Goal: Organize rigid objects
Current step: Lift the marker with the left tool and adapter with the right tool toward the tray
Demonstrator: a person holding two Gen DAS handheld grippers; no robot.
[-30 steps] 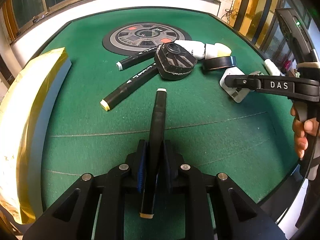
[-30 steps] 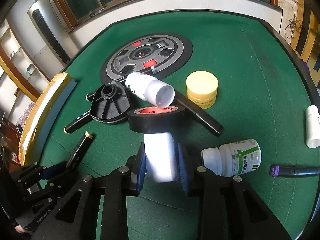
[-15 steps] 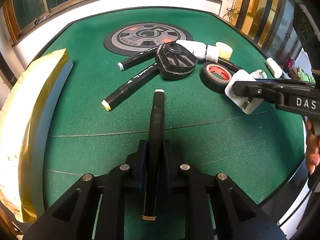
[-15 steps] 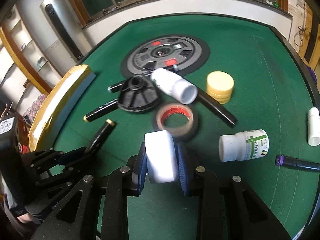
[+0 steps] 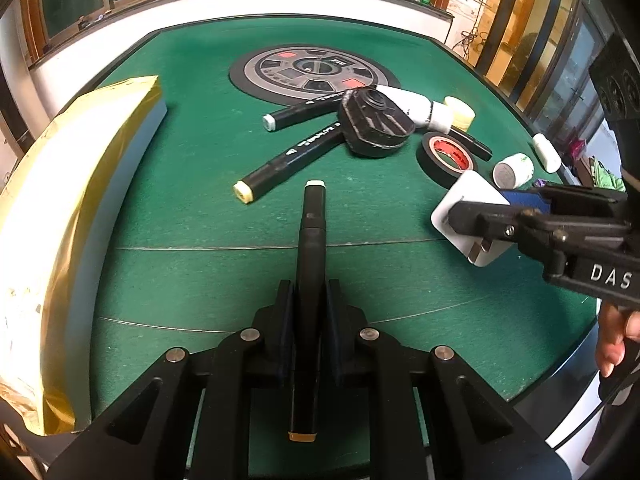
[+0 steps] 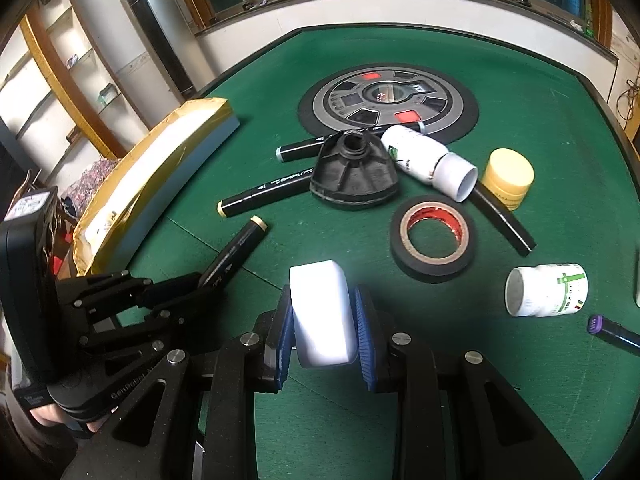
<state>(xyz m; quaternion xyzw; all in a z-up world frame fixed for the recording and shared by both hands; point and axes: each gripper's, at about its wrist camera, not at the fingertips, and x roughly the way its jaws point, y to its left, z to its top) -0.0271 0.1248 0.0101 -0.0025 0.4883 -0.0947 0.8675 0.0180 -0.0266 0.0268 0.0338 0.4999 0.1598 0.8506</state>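
My left gripper (image 5: 310,292) is shut on a black marker (image 5: 311,240) that points forward, low over the green table (image 5: 200,280). My right gripper (image 6: 323,296) is shut on a white plug adapter (image 6: 320,320). The left wrist view shows that adapter (image 5: 468,196) from the side, its metal prongs facing down, and the right gripper (image 5: 476,216) at the right. The right wrist view shows the left gripper (image 6: 192,284) and its marker (image 6: 238,246) at the left. A black tape roll (image 6: 434,240) lies flat just beyond the adapter.
A pile sits mid-table: a black fan-shaped part (image 6: 354,176), a white bottle (image 6: 424,160), a yellow jar (image 6: 508,178) and two black markers (image 6: 264,196). A pill bottle (image 6: 548,290) and purple marker (image 6: 612,330) lie right. A gold-foil box (image 6: 160,168) lines the left edge.
My right gripper has drawn back from the pile toward the table's near side with the adapter. The tape roll, earlier propped up against the adapter, now lies flat. The left gripper has kept still.
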